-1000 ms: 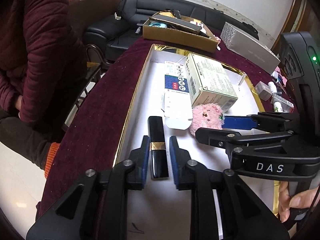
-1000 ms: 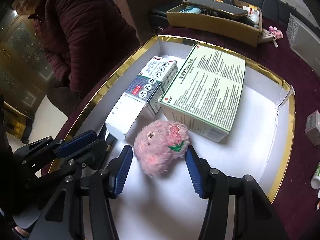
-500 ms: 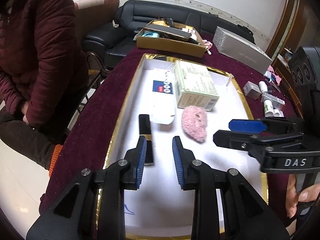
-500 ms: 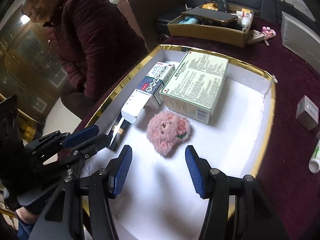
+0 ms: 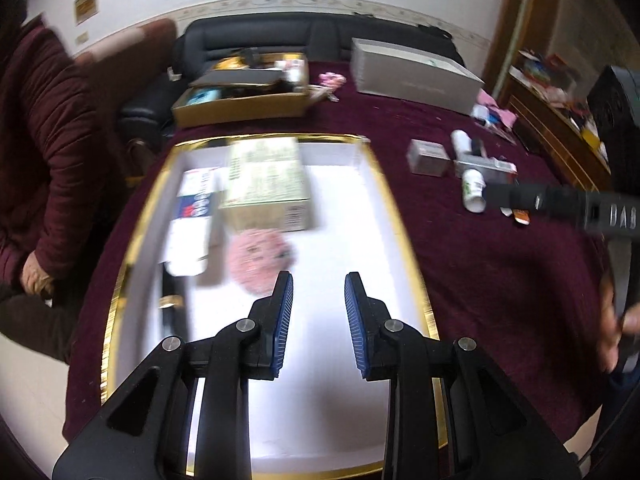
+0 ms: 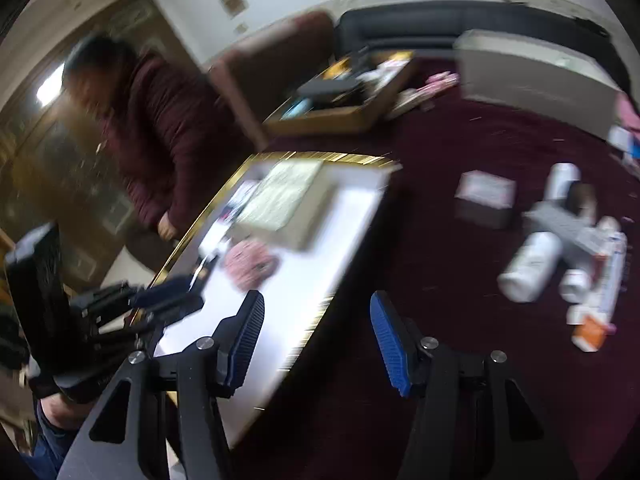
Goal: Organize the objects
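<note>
Left gripper: jaws parted by a narrow gap, nothing between the pads. It hangs above the bare white floor of the gold-rimmed tray, toward the tray's near end, so it is carrying nothing.

Right gripper: jaws spread wider, also empty. It hangs over the tray's right edge, one finger above the white floor and the other above the maroon tablecloth. It points toward the loose items off the tray, which suggests a reach for the next object.

Items sorted into the tray, all packed along its left edge and far end so the right half stays free:
- Pink plush toy, mid-tray, just in front of the green-and-white carton.
- Blue-and-white box, alongside the carton's left face.
- Black stick with a gold band, against the left wall, nearer than the box.

Items not yet sorted lie on the cloth near the table's right edge: a white bottle, a small grey box and smaller packets, blurred beyond identification.

A person in a maroon jacket sits at the table's left side.
</note>
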Demonstrator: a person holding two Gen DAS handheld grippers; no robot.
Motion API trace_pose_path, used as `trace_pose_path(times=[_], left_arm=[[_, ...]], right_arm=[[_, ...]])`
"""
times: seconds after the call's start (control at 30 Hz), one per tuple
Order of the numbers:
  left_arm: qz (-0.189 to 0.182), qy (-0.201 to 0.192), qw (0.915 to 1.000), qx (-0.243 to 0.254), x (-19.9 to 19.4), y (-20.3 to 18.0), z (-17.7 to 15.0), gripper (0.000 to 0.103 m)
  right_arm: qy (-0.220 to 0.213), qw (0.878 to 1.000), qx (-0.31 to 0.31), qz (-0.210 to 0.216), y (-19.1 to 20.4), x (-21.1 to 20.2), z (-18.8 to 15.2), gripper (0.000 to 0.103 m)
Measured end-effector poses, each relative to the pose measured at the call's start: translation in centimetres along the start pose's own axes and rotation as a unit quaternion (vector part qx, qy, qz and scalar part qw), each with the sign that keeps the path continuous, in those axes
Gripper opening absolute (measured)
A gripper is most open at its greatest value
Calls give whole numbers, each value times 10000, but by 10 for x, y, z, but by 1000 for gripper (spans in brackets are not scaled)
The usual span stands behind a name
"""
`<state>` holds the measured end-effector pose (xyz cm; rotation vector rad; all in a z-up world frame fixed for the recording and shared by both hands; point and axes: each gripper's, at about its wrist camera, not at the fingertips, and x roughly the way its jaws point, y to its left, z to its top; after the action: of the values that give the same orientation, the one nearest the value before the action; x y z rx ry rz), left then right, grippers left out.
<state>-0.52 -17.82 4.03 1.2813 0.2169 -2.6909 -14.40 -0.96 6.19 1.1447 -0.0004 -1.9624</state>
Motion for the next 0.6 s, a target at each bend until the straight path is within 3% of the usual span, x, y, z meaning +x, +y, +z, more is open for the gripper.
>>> trace_pose_path(times=[0.1, 0.33, 0.43, 0.57, 0.6], left_arm=[[-79, 49, 9998, 162, 8, -25, 7, 26], [-270, 222, 9984, 447, 34, -77, 28, 26], [-483, 323, 9978, 323, 49, -94, 45, 26], [-689, 440, 9966, 92, 74, -113, 77, 26], [-749, 493, 9960, 42, 82, -118, 87, 31]], right_arm=[[-202, 9990, 400, -68, -40, -18, 4, 63], [-407, 9949, 896, -224, -105, -40, 5, 63], [-661, 9915, 989, -528, -129, -50, 5, 63], [-1222, 9781, 1153, -1225, -170, -61, -5, 64], [-1277, 9752, 1256, -1300, -183, -59, -9, 64]])
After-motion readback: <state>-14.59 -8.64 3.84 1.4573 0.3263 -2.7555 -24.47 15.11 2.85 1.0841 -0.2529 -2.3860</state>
